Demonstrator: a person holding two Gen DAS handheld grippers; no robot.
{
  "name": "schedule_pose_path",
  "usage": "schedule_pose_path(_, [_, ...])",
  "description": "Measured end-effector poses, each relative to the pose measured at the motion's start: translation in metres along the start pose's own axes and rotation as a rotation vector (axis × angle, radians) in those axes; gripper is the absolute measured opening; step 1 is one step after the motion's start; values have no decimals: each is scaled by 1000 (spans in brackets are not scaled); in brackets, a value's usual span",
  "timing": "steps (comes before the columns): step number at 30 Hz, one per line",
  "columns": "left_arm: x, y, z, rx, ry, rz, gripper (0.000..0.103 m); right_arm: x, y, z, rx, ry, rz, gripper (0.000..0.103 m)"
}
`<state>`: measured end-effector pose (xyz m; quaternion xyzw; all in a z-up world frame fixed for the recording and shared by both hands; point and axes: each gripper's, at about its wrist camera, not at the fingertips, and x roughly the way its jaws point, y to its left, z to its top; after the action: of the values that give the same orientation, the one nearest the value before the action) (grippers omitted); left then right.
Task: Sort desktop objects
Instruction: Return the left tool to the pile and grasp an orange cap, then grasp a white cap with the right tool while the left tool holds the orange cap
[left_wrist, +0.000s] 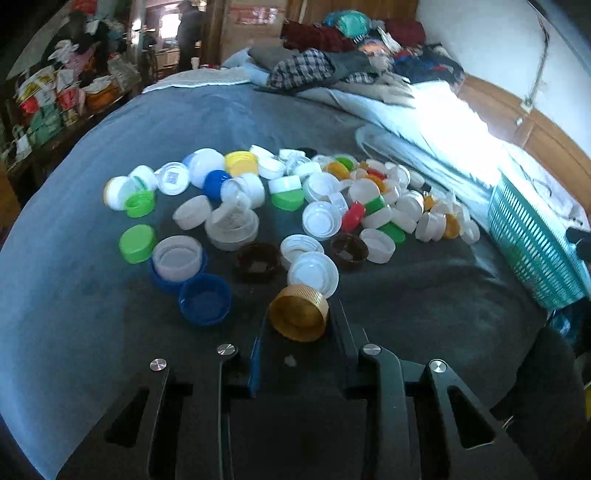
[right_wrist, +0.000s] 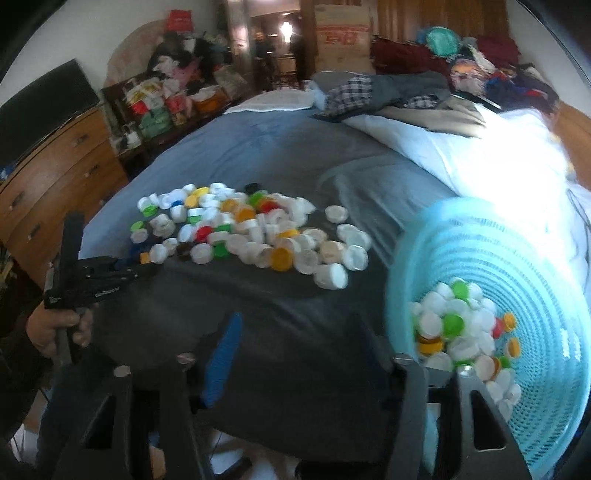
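Several plastic bottle caps (left_wrist: 321, 218), white, green, blue, red and yellow, lie scattered on a dark grey blanket (left_wrist: 424, 295). At the near edge of the pile, my left gripper (left_wrist: 300, 322) is shut on a gold ribbed cap (left_wrist: 297, 314) that is tilted on its side. My right gripper (right_wrist: 299, 332) hangs open over bare blanket with nothing between its fingers, short of the cap pile (right_wrist: 251, 229). To its right a teal mesh basket (right_wrist: 517, 251) is tipped toward me and holds several caps (right_wrist: 458, 325).
The basket (left_wrist: 532, 240) stands at the blanket's right edge. A hand (right_wrist: 55, 328) holds the left gripper's body at the left. A white quilt (right_wrist: 461, 162) and heaped clothes (right_wrist: 388, 92) lie beyond. A wooden dresser (right_wrist: 55, 166) stands at the left.
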<state>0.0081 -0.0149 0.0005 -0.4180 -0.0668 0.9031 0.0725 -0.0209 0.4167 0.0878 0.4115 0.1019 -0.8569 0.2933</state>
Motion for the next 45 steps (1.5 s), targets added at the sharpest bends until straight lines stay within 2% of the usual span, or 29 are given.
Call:
schedule_pose_path(4, [-27, 14, -10, -79, -44, 14, 26, 24, 35, 6, -65, 28, 55, 55])
schedule_pose_path(7, [-44, 26, -14, -130, -64, 49, 26, 49, 69, 11, -110, 50, 137, 55])
schedule_pose_path(11, [-61, 38, -19, -159, -77, 92, 26, 95, 118, 24, -140, 93, 255, 55])
schedule_pose_path(14, [-65, 47, -18, -173, -79, 104, 26, 130, 145, 34, -156, 127, 279, 54])
schedule_pose_path(20, [-64, 66, -19, -222, -85, 82, 26, 175, 168, 49, -161, 167, 231, 52])
schedule_pose_path(22, [-63, 68, -19, -226, -87, 76, 26, 185, 171, 51, -181, 181, 202, 41])
schedule_pose_path(25, [-61, 70, -19, -228, -86, 66, 26, 194, 170, 53, -186, 188, 174, 32])
schedule_pose_path(32, [-57, 73, -19, -227, -72, 66, 26, 194, 175, 57, -192, 165, 143, 33])
schedule_pose_path(34, [-59, 74, -17, -231, -75, 65, 26, 191, 178, 58, -190, 154, 147, 43])
schedule_pose_path(36, [-61, 75, -15, -230, -78, 65, 26, 192, 181, 59, -200, 154, 145, 42])
schedule_pose_path(38, [-63, 74, -14, -225, -80, 63, 26, 197, 183, 59, -208, 174, 139, 33])
schedule_pose_path(45, [-66, 72, -10, -219, -86, 48, 26, 178, 179, 62, -189, 144, 156, 33])
